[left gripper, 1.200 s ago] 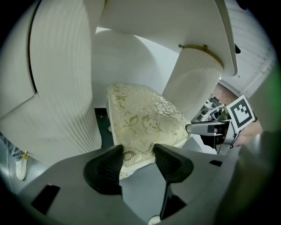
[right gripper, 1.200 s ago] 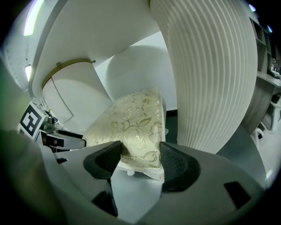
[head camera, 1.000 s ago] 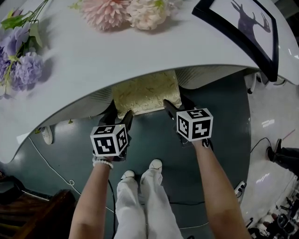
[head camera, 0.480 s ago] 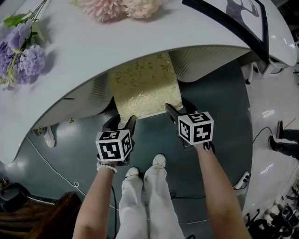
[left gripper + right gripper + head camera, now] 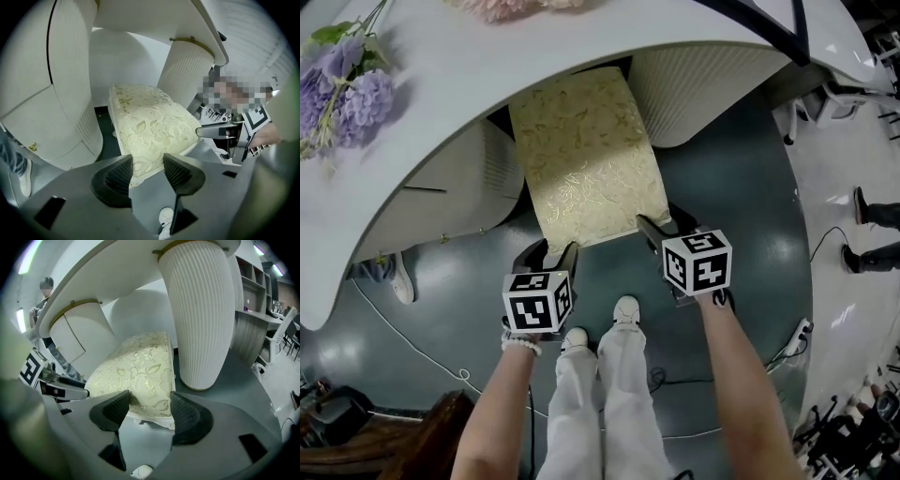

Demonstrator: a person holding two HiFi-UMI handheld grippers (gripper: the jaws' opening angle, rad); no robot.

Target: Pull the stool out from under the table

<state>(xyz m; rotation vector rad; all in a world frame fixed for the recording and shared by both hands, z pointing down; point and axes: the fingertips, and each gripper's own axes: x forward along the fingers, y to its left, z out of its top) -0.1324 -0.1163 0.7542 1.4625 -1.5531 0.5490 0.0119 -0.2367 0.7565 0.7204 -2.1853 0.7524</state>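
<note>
The stool [image 5: 586, 159], with a cream floral cushion, stands on the dark floor, its near half out from under the white table [image 5: 487, 75]. My left gripper [image 5: 551, 251] holds the near left corner of the cushion, and my right gripper [image 5: 664, 225] holds the near right corner. In the left gripper view the cushion's edge [image 5: 150, 126] runs between the left gripper's [image 5: 147, 171] pads; its jaws have just been closing on it. In the right gripper view the cushion's [image 5: 136, 366] corner sits between the right gripper's [image 5: 150, 411] pads.
A ribbed white table leg [image 5: 703, 84] stands right of the stool and a white cabinet leg [image 5: 441, 197] left of it. Purple flowers [image 5: 347, 89] lie on the tabletop. My own legs [image 5: 600, 375] stand behind the stool. A cable and another person's feet [image 5: 872, 211] are on the floor.
The stool has slid out from under the table toward me, both grippers moving back with it. Far more of the cushion shows now than one second ago.
</note>
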